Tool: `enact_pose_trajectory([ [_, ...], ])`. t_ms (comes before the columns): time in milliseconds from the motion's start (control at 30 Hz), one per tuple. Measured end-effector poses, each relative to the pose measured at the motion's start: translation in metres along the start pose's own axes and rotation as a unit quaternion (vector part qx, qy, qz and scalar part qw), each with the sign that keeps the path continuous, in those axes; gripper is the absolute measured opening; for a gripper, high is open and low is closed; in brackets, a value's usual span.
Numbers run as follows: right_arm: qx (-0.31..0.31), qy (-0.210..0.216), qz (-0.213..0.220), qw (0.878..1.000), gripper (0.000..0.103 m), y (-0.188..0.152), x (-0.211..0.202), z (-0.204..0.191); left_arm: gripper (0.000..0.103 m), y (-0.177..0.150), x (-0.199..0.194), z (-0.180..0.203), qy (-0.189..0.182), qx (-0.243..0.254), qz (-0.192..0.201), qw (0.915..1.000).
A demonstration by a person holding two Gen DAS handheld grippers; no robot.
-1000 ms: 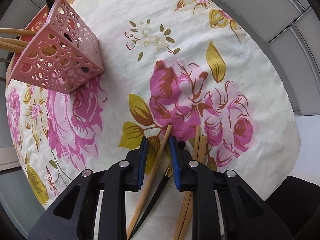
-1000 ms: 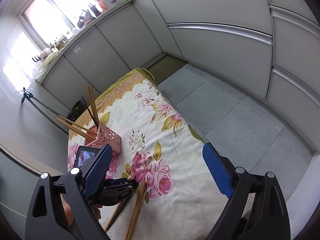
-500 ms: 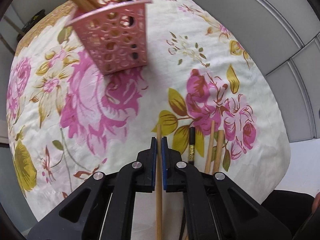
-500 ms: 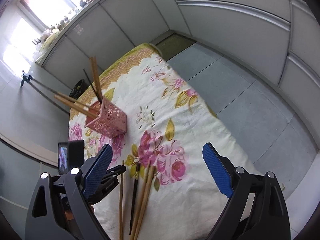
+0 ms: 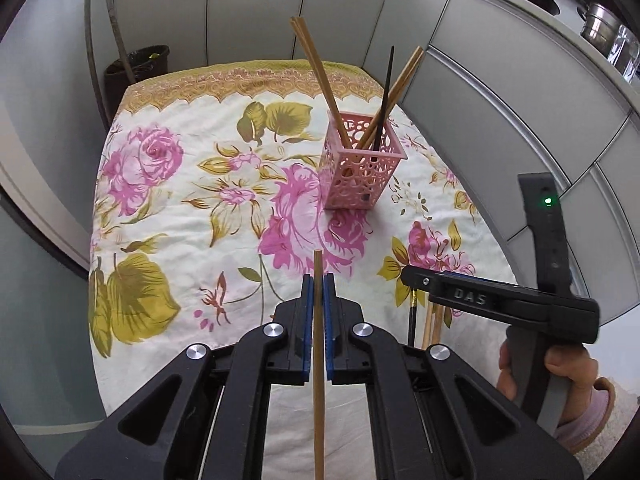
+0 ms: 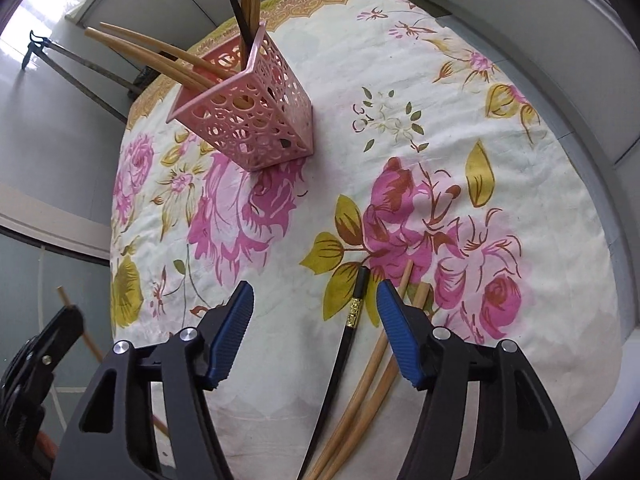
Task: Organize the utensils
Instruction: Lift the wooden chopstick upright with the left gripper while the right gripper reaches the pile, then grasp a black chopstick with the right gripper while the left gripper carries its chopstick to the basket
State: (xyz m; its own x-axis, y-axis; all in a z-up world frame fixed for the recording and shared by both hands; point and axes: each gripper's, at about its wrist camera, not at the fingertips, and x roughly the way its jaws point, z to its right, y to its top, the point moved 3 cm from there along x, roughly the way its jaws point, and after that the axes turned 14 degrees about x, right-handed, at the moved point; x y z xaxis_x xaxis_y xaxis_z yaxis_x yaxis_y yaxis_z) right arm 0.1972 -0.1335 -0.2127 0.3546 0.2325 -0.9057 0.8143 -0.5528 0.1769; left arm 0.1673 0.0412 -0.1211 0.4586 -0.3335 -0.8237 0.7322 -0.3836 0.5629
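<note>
Bamboo chopstick (image 5: 317,344) clamped in left gripper (image 5: 317,300), lower end cut off; right gripper (image 6: 314,312) jaws apart, just closing, astride black chopstick (image 6: 347,336).

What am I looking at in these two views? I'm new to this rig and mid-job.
A person holds a two-finger clamp in each hand, with a camera on each looking along its fingers. In the left view, the left gripper is shut on one wooden chopstick, lifted off the floral cloth. The right view shows the right gripper, jaws just closing but not yet gripping, around a black chopstick lying on the cloth beside two wooden ones. The pink holder already contains several chopsticks.
</note>
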Motion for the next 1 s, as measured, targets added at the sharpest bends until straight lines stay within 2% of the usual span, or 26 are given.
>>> enact_pose_trajectory([
  [133,-0.017,-0.035,-0.011,0.999,0.045,-0.004,0.021,-0.009,0.004,-0.004,-0.008,-0.011,-0.005,-0.011,0.010,0.9999],
  [367,-0.039,-0.116,0.015,0.992,0.037,-0.012,0.038,-0.014,0.004,-0.008,-0.018,-0.019,-0.006,-0.019,0.020,0.9996],
  [433,-0.047,-0.135,0.028,0.989,0.029,-0.015,0.038,-0.016,0.004,-0.008,-0.018,-0.019,-0.005,-0.018,0.022,0.9996],
  [467,-0.039,-0.126,0.025,0.991,0.027,-0.015,0.038,-0.015,0.004,-0.007,-0.019,-0.017,-0.004,-0.017,0.022,0.9996],
  [500,-0.023,-0.092,0.007,0.995,0.023,-0.013,0.036,-0.013,0.004,-0.007,-0.019,-0.016,-0.005,-0.015,0.023,0.9996],
  [533,-0.009,-0.061,-0.022,0.998,0.012,-0.012,0.035,-0.011,0.004,-0.007,-0.020,-0.015,-0.005,-0.014,0.024,0.9996],
  [667,0.012,-0.010,-0.053,0.998,0.012,-0.002,0.017,0.000,0.004,-0.006,-0.024,-0.016,-0.005,-0.016,0.031,0.9994],
  [767,0.020,-0.012,-0.073,0.997,0.013,0.002,0.017,0.010,0.004,-0.005,-0.024,-0.015,-0.005,-0.018,0.033,0.9993],
  [1000,0.026,-0.038,-0.050,0.998,0.015,0.010,0.012,0.021,0.004,-0.002,-0.027,-0.012,-0.009,-0.014,0.039,0.9991],
])
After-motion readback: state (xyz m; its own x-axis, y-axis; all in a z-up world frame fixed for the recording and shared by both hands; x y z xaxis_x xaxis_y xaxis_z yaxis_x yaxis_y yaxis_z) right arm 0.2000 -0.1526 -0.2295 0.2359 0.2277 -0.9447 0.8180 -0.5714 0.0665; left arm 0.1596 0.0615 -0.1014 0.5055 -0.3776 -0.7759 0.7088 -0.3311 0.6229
